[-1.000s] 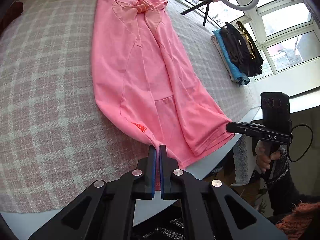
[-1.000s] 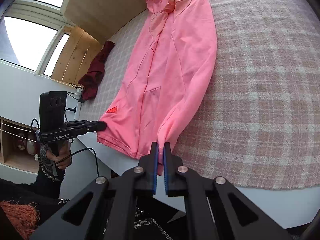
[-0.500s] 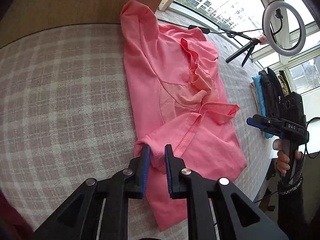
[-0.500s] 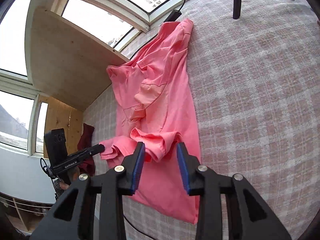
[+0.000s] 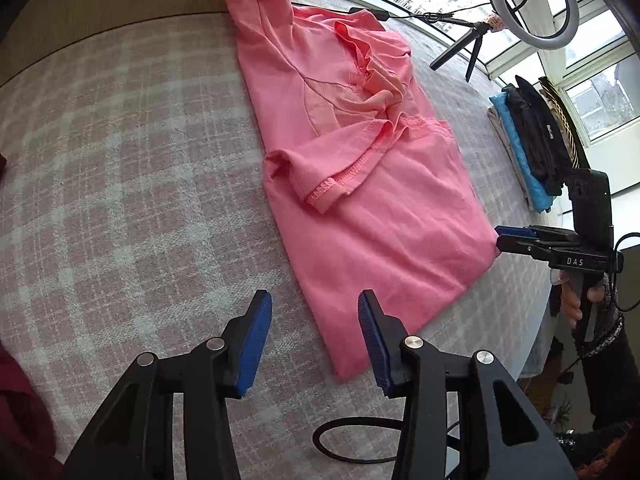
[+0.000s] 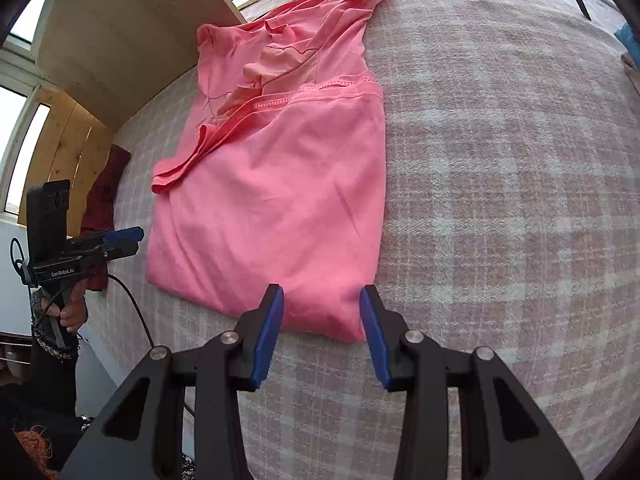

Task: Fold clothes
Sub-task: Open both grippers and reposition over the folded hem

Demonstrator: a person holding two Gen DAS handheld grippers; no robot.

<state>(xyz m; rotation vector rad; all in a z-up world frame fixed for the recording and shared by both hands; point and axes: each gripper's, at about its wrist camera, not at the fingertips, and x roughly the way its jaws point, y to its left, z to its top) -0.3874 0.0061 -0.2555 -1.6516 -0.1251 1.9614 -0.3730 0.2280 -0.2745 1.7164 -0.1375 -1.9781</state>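
Spreading wide across both views, a pink-and-white checked cover (image 5: 120,168) over the work surface, giving the fabric a flat bed to lie on. Lying near its middle, the pink shirt (image 5: 372,208), bottom half doubled up over the top half so the stitched hem (image 6: 320,94) runs across just below the rumpled collar; one corner of that hem sits curled and uneven on the left-hand side, probably needing a tidy before any further fold. Looks thin and soft, lightly creased, fold line crisp along the near edge. Stacked well apart by the window, a pile of folded clothes (image 5: 532,148), likely where this one ends up. Standing beyond, a ring light on a tripod (image 5: 532,0). Lying off to the left edge, a dark red garment (image 6: 106,184). Hovering over the near fold, left gripper (image 5: 316,338), jaws opening, nothing pinched, only the shirt's corner showing between them. Poised over the other near corner, right gripper (image 6: 322,322), pads spread apart and clear of the cloth, seemingly letting the fold settle.
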